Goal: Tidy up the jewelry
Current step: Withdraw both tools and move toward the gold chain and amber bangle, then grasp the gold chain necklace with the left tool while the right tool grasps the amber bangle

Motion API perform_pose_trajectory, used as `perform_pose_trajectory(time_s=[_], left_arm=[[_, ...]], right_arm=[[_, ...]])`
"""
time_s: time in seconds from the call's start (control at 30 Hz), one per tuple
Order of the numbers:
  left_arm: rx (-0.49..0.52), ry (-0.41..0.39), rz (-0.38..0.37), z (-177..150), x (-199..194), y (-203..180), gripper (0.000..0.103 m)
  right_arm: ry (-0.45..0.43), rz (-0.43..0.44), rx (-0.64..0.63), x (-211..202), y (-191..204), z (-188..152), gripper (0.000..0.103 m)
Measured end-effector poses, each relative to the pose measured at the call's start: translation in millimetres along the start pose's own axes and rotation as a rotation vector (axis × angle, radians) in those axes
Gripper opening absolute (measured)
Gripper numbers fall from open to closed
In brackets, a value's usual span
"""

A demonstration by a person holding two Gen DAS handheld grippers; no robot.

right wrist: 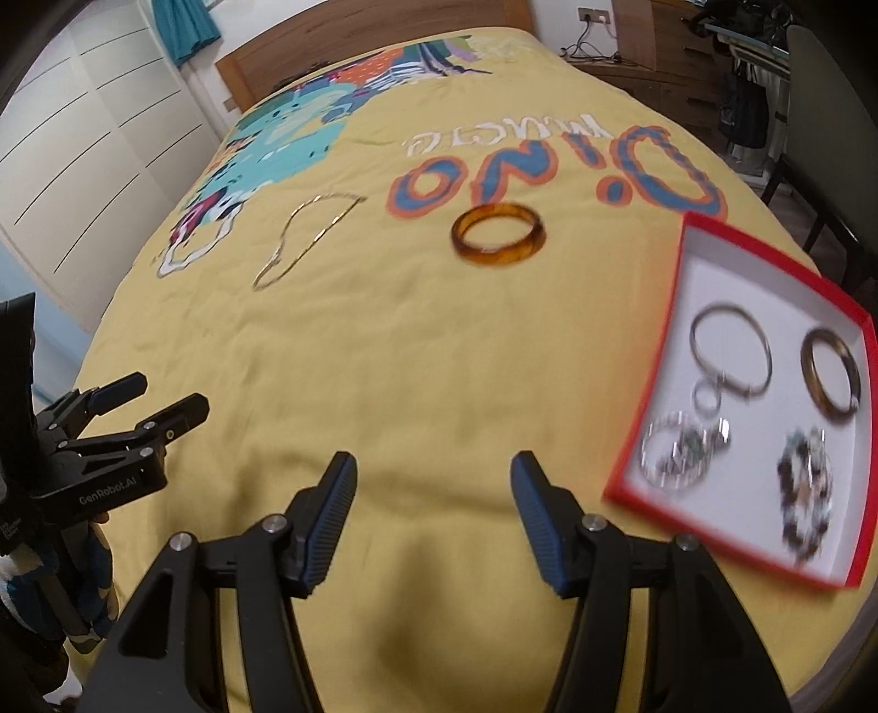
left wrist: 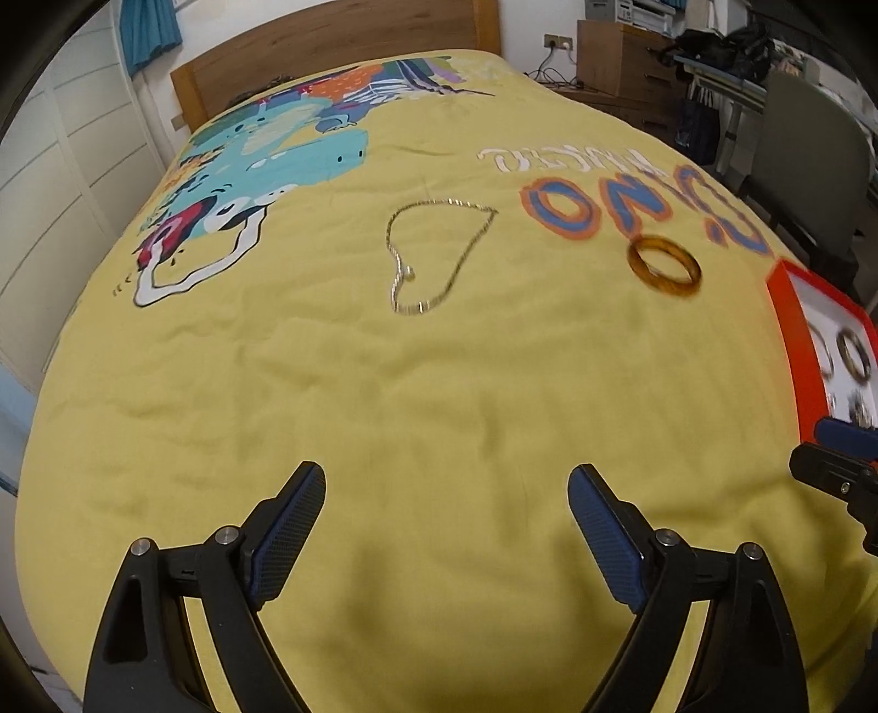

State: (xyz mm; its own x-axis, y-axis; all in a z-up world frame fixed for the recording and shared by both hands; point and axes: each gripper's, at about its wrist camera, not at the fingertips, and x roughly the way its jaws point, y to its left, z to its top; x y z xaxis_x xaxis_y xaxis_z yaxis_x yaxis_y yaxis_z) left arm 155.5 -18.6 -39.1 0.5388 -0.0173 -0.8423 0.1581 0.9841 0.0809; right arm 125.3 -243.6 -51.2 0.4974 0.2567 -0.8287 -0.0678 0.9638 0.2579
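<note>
A thin gold necklace [left wrist: 433, 255] lies looped on the yellow bedspread; it also shows in the right wrist view [right wrist: 302, 241]. An amber bangle [left wrist: 664, 266] lies to its right, also in the right wrist view [right wrist: 498, 235]. A red-rimmed white box [right wrist: 667, 351] at the right holds a silver bangle [right wrist: 732, 351], a brown bangle [right wrist: 831, 378] and several bracelets. My left gripper [left wrist: 447, 482] is open and empty, well short of the necklace. My right gripper [right wrist: 433, 471] is open and empty, left of the box.
The bed's wooden headboard [left wrist: 329, 49] is at the far end. White wardrobe doors [right wrist: 82, 148] stand at the left. A wooden cabinet [left wrist: 620, 60], a desk and a grey chair [left wrist: 812, 159] stand at the right. The box also shows in the left wrist view [left wrist: 790, 340].
</note>
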Motion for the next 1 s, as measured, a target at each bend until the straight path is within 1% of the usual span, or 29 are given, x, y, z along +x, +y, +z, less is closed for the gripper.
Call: perform_pose_trajectory(time_s=[0.2,0.3,0.4,0.5,0.6,0.67,0.8,0.9,1.0], left_arm=[[-0.021,-0.008,-0.026,57.3,34.3,16.6,0.089],[-0.017,-0.001,-0.027,78.9,52.6,20.1,0.089],[-0.009,0.016,-0.038,98.4,76.1,22.5,0.089],[0.001,0.033,-0.044,109.6,95.9,22.6,0.089],[0.006,0.051,-0.056,115.9,113.4,21.7,0.089],[0.014,0.066,-0.057,117.7,125.1,20.9,0.089],[0.011,0.097,-0.063,116.3,146.5,22.8,0.089],[0.001,0.09,-0.07,116.1,154.2,23.3,0.088],[-0.006,0.076,-0.075,116.9,155.7,21.6,0.081]], right_arm=[[-0.033,0.02,-0.004,18.1,-0.4,54.9,0.057],[-0.036,0.042,-0.005,30.4,2.2,77.7,0.056],[-0.028,0.043,-0.016,49.9,5.0,100.3,0.056],[-0.01,0.044,-0.009,70.5,3.6,117.5,0.055],[0.009,0.034,-0.007,92.3,1.3,131.5,0.053],[0.027,0.034,-0.005,106.5,-1.6,138.2,0.047],[0.067,0.028,0.005,131.7,-8.6,144.4,0.04],[0.094,0.018,-0.003,145.1,-10.4,145.1,0.035],[0.1,0.015,0.003,152.1,-13.4,144.8,0.024]])
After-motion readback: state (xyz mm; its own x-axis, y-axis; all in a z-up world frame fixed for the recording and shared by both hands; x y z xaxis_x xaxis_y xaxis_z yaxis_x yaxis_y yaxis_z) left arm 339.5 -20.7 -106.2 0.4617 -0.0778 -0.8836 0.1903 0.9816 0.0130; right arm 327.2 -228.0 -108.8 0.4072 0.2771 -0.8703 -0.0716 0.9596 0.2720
